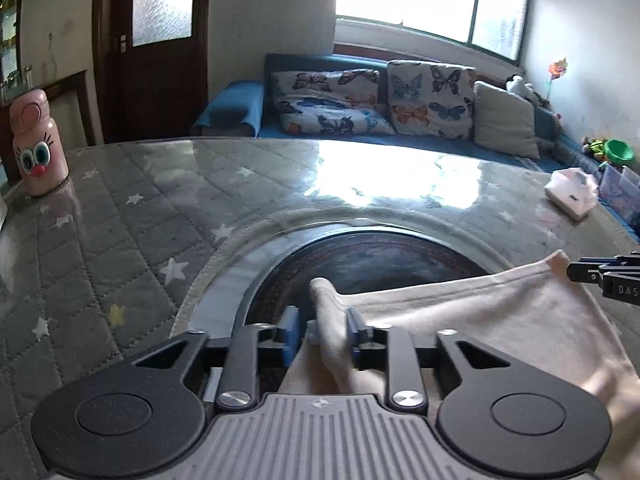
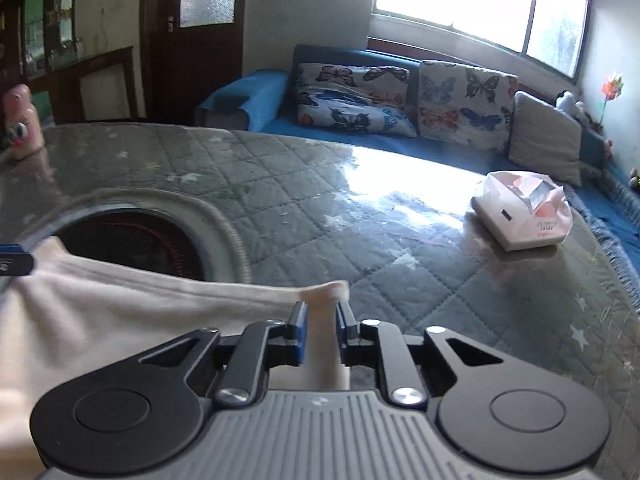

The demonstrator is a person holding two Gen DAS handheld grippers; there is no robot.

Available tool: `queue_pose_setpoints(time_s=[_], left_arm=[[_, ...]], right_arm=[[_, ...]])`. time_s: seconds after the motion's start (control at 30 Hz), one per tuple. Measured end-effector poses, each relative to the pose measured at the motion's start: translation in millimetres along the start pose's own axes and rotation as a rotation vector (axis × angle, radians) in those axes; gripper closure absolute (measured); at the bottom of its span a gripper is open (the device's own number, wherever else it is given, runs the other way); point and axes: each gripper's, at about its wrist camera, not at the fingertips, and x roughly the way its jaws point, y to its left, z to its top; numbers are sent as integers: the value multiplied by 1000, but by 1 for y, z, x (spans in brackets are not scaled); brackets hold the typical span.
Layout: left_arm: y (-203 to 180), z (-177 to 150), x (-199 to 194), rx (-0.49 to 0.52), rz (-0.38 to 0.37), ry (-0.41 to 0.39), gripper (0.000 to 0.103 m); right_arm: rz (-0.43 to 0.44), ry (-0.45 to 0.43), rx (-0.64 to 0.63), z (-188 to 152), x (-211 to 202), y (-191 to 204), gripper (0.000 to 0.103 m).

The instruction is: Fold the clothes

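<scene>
A cream garment (image 1: pixel 480 320) lies flat on the table, its far edge stretched between my two grippers. My left gripper (image 1: pixel 322 334) stands open around the garment's left corner; the fold rests against the right blue pad (image 1: pixel 354 332), with a gap to the left pad. In the right wrist view the same garment (image 2: pixel 120 300) runs to the left, and my right gripper (image 2: pixel 320 328) stands open by a narrow gap, the right corner lying between its blue pads. Each gripper's tip shows at the edge of the other's view.
The table (image 1: pixel 140 220) has a grey quilted star cover under glass, with a round dark inset (image 1: pixel 380 256) just beyond the garment. A pink cartoon bottle (image 1: pixel 38 144) stands far left. A tissue pack (image 2: pixel 524 216) lies far right. A blue sofa (image 2: pixel 248 92) with cushions is behind.
</scene>
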Motion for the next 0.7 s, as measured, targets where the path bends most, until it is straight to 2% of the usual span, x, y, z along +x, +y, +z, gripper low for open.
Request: queue_pose_setpoints(time_s=[0.03, 0.1, 0.2, 0.3, 0.43, 0.5, 0.7], left_arm=[[-1, -1, -5, 0, -4, -4, 49], [-9, -3, -17, 17, -24, -24, 25], [-22, -6, -35, 47, -58, -59, 9], [-42, -12, -50, 101, -111, -77, 1], [-62, -17, -56, 129, -201, -45, 0], [-68, -19, -51, 125, -216, -15, 0], [-75, -25, -27, 90, -216, 108, 0]], right_arm=[[11, 1, -6, -2, -8, 1, 82], [24, -4, -28, -10, -24, 7, 69], [52, -10, -63, -25, -51, 19, 65], [106, -4, -96, -41, -75, 29, 60], [155, 0, -158, -63, -104, 43, 58], [180, 2, -188, -74, -117, 51, 54], [266, 13, -302, -99, -143, 75, 54]])
